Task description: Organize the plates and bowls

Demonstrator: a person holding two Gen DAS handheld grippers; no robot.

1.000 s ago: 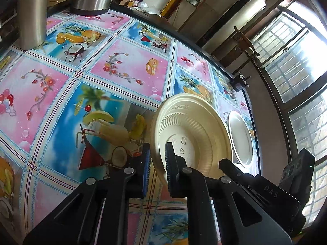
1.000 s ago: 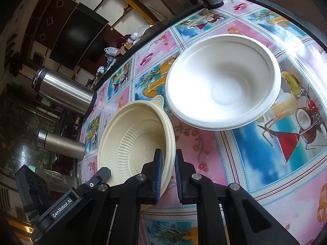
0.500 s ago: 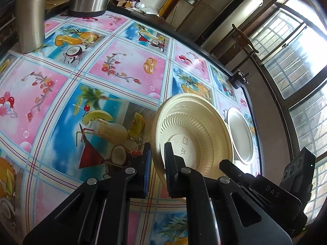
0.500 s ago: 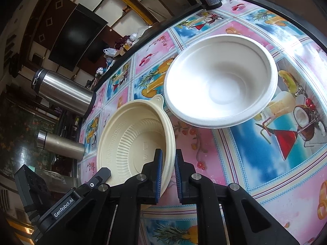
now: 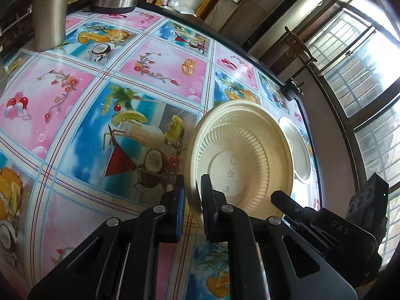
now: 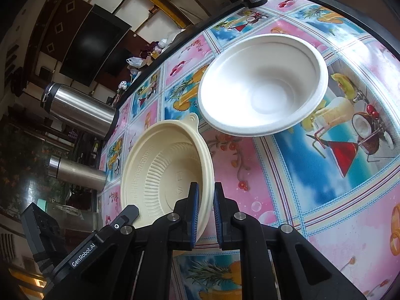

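Both the left hand-held gripper (image 5: 191, 207) and the right hand-held gripper (image 6: 205, 212) are clamped on the cream bowl's (image 6: 160, 175) rim, tipping it up off the desk (image 6: 325, 200), likely to go into the white bowl (image 6: 262, 85) at the upper right.

Plate (image 6: 160, 175): sitting tilted between both tools, left tool (image 5: 191, 210) and right tool (image 6: 205, 215) each clamping its rim. Bowl (image 6: 262, 85): lying on the desk (image 6: 325, 200) beyond the plate. Two flasks (image 6: 77, 107): standing at the desk's far side.
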